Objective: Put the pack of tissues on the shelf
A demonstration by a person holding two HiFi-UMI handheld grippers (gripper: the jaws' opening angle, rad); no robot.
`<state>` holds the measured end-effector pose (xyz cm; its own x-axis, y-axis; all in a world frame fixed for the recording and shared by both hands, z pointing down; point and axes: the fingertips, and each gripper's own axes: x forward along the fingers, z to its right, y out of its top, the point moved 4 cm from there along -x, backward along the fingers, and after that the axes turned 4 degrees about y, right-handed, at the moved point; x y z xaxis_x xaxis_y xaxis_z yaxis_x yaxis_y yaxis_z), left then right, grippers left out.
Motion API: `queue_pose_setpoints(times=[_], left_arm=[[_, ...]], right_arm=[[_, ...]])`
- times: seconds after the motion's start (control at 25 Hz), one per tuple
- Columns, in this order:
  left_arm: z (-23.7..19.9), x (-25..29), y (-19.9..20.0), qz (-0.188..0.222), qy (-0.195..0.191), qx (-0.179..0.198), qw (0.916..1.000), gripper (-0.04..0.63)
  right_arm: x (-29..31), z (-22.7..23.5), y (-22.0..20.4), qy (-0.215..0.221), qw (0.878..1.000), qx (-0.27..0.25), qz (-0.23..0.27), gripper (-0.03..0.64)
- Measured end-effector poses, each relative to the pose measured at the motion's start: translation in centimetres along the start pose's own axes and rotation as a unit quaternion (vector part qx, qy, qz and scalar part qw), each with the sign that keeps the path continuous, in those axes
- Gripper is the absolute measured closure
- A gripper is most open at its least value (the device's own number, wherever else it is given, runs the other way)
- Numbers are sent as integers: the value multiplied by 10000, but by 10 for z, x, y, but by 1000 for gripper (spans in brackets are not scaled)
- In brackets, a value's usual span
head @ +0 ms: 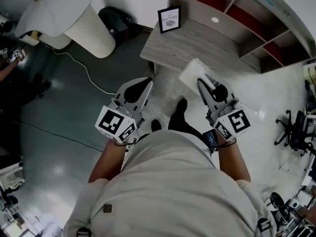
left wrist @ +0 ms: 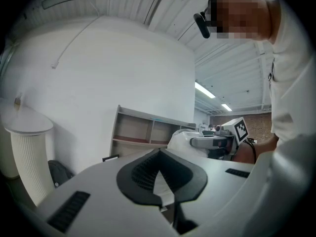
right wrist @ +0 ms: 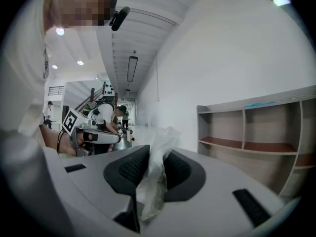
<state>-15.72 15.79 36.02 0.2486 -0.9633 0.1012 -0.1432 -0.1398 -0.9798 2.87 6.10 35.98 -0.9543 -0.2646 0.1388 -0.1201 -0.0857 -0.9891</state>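
Note:
The pack of tissues (head: 192, 73), in white crinkly wrap, hangs in the air in front of the low wooden shelf (head: 197, 46). My right gripper (head: 201, 84) is shut on the edge of the pack's wrap (right wrist: 155, 167), which sticks up between the dark pads. My left gripper (head: 147, 84) is level with it to the left, its jaws together with nothing in them. From the left gripper view I see the pack (left wrist: 181, 138) carried beside the shelf (left wrist: 148, 130). The shelf's compartments (right wrist: 256, 127) show empty in the right gripper view.
A small framed picture (head: 169, 19) stands on the shelf's top at its left end. A white fluted pedestal table (head: 91, 26) and a black bag (head: 116, 19) stand to the left, with a cable (head: 84, 68) across the floor. An office chair (head: 296, 132) is at right.

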Motion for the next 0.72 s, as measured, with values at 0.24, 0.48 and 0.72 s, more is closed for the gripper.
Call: queue_pose_setpoints(times=[0.24,0.48,0.72], left_arm=[[-12,60,9,-14,164,-19,9999,580],[-6,127,19,5,133,65,9999,580],[7,179,25,-31,181,137,9997,580]], right_arm=[[19,61,6,186,9998,11,32,520],[23,126,12,265,9996,-10,79,520],[12,181,15,308,9994,-36,157,521]])
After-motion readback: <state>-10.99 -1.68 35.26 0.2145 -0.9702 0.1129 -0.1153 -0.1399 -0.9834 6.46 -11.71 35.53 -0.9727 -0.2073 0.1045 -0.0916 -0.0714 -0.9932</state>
